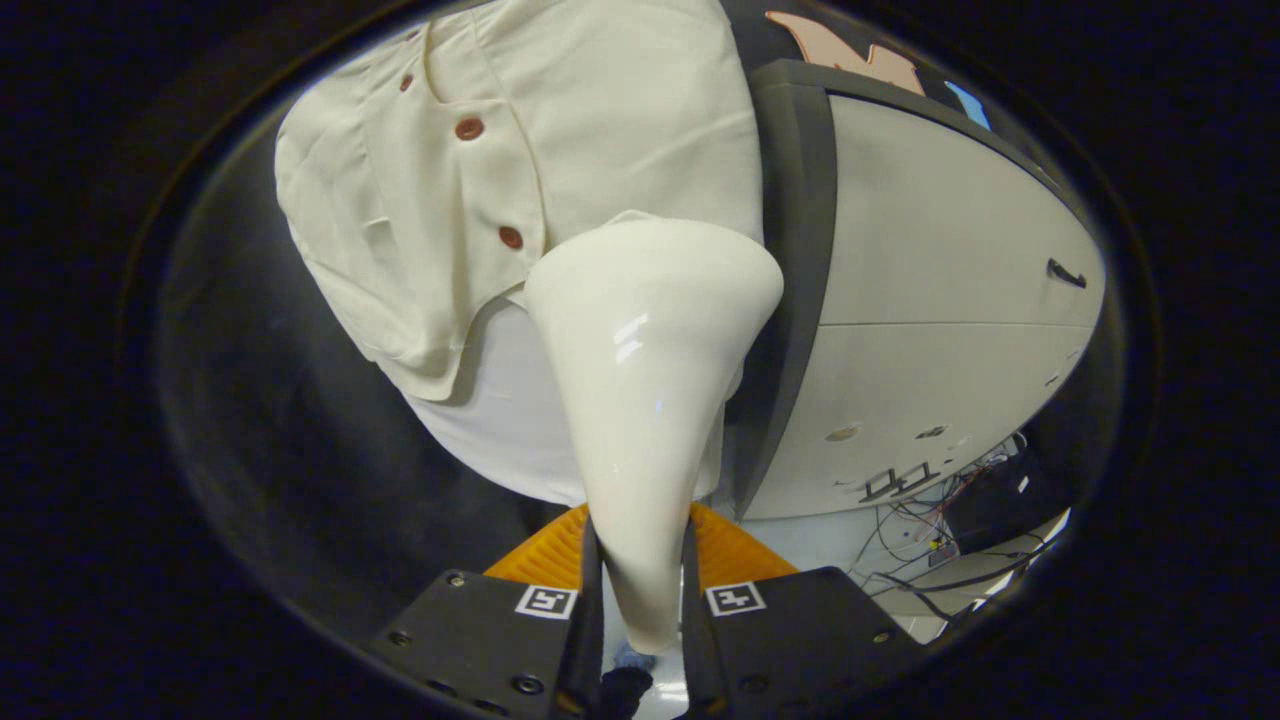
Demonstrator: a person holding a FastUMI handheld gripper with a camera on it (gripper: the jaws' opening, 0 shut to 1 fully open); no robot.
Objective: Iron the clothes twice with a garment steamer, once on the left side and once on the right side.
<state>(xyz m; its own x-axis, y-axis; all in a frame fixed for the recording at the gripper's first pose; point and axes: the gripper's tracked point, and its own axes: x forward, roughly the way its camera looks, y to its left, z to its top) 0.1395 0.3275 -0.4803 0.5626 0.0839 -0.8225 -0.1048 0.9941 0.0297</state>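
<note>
My gripper (pixel 641 560) is shut on the handle of a glossy cream garment steamer (pixel 645 340), both fingers pressing its narrow end. The steamer widens away from the fingers, and its broad head lies against the lower part of a hanging cream shirt (pixel 600 130). The shirt has brown-red buttons (pixel 469 128) running down its front placket. The steamer head sits to the right of the button line, near the shirt's hem. A white under-layer (pixel 500 420) shows below the hem, behind the steamer.
Right of the shirt stands a white cabinet (pixel 940 300) with a dark frame (pixel 795 250) and a small dark handle (pixel 1066 272). Cables and a black box (pixel 985 505) lie on the floor at the cabinet's foot. Dark cloth hangs left of the shirt.
</note>
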